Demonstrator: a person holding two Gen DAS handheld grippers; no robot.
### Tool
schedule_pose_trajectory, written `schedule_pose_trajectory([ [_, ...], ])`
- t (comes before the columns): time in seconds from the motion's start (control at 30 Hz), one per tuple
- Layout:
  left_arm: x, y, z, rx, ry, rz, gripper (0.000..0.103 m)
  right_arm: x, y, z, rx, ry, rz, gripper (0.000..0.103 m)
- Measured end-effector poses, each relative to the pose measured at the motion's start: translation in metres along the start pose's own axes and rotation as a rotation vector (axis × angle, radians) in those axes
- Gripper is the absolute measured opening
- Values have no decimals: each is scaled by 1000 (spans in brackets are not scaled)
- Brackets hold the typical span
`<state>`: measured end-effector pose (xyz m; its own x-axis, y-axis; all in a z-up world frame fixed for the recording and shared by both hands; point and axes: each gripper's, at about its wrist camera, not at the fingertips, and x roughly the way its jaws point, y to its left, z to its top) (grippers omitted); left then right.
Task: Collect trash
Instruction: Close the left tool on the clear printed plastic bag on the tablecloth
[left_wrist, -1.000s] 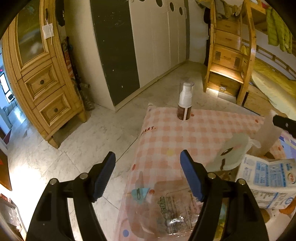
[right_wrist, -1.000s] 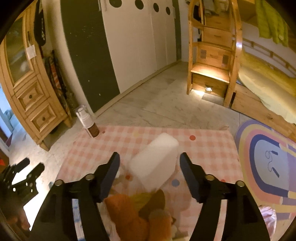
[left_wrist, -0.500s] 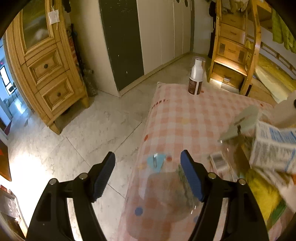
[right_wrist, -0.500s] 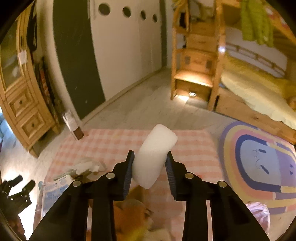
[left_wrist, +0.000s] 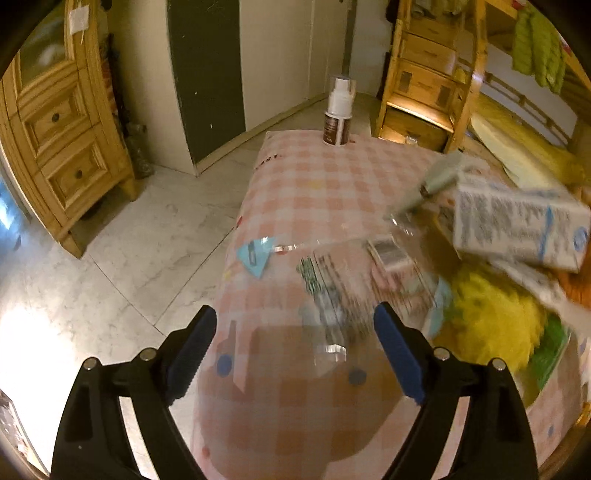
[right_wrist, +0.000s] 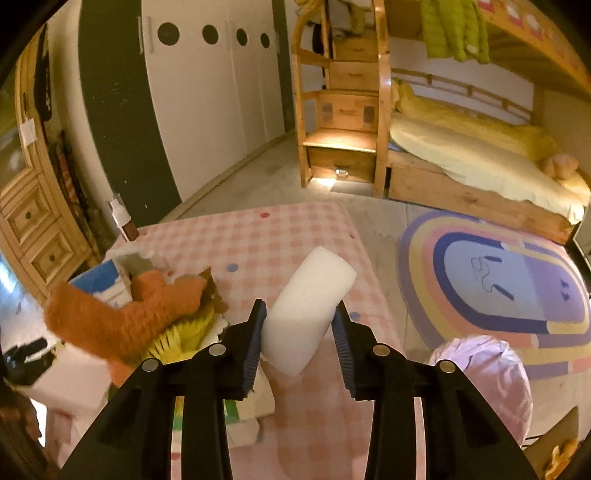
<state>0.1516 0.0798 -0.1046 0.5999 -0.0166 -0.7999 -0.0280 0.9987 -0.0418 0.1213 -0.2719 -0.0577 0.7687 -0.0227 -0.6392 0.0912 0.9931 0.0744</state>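
Pink checked cloth (left_wrist: 317, 184) covers the table beside a wooden bunk bed (right_wrist: 461, 166); the right gripper (right_wrist: 299, 332) is clamped on a white block (right_wrist: 306, 310); the left gripper (left_wrist: 295, 343), jaws just widening, gapes empty over a clear wrapper (left_wrist: 332, 295).

The left gripper (left_wrist: 295, 347) hangs over the near end of a pink checked cloth (left_wrist: 314, 184), its jaws wide and just opened further, nothing pressed between the pads. Below them lies a clear plastic wrapper (left_wrist: 332, 291), blurred. A spray bottle (left_wrist: 338, 110) stands upright at the cloth's far edge. At the right edge lie a tilted printed carton (left_wrist: 517, 225) and something fluffy and yellow (left_wrist: 491, 317).
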Motion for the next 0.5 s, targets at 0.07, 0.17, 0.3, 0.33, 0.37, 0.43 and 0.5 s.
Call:
schedule_pose_trajectory([
  [0.07,8,2,5,-19,20,-14,84,-2,-1,-1,0,-11,7,37],
  [0.17,20,3,6,-31,58,-4,84,-3,-3,-4,-6,-14,14,37],
  [0.3,29,1,7,-32,79,-35,85,-2,-7,-5,-6,-15,24,38],
  [0.33,30,3,8,-40,81,-47,85,-3,-7,-6,-5,-15,26,38],
  [0.37,32,5,8,-50,82,-59,87,-4,-8,-7,-6,-14,27,38],
  [0.43,34,4,8,-52,75,-57,87,-4,-9,-7,-7,-13,27,38],
  [0.5,33,2,7,-46,63,-49,87,-5,-9,-7,-7,-11,27,38],
])
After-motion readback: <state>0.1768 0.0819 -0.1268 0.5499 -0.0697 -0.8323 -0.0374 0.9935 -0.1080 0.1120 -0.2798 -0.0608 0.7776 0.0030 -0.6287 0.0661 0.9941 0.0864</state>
